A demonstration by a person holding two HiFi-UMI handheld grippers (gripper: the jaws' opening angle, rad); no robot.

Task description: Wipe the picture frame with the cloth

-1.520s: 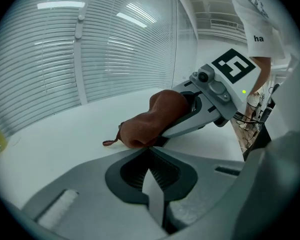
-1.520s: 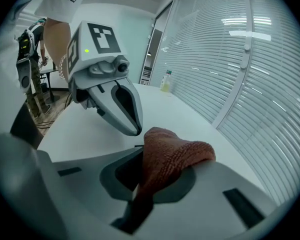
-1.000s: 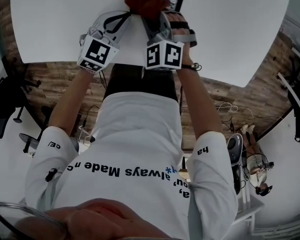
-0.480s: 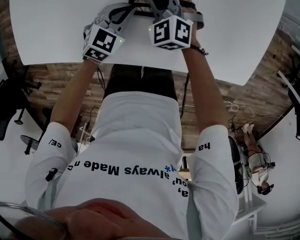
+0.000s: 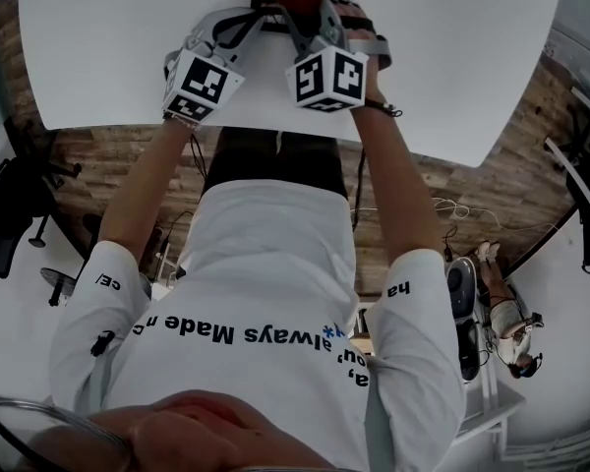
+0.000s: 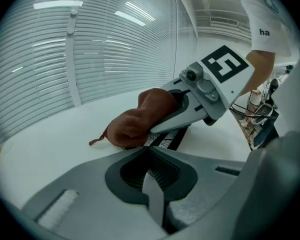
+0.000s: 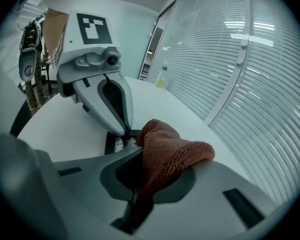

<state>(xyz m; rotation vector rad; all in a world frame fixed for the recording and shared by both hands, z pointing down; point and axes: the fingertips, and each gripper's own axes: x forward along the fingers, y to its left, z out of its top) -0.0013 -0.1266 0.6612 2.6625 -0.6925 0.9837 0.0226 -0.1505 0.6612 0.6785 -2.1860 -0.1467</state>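
Fingers (image 7: 225, 179) of the right gripper (image 7: 137, 159) squeeze the cloth (image 7: 172, 151) and have pulled it back a bit over the picture frame (image 7: 115, 143) on the counter (image 5: 452, 57). The left gripper (image 6: 150, 151) pinches the frame's edge shut. Wiping goes on.

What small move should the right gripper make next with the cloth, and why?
Probably slide the right gripper sideways along the picture frame, dragging the cloth across it. The cloth is clamped in its fingers and rests on the frame; the left gripper, fingers closed, meets the frame's edge, seemingly steadying it.
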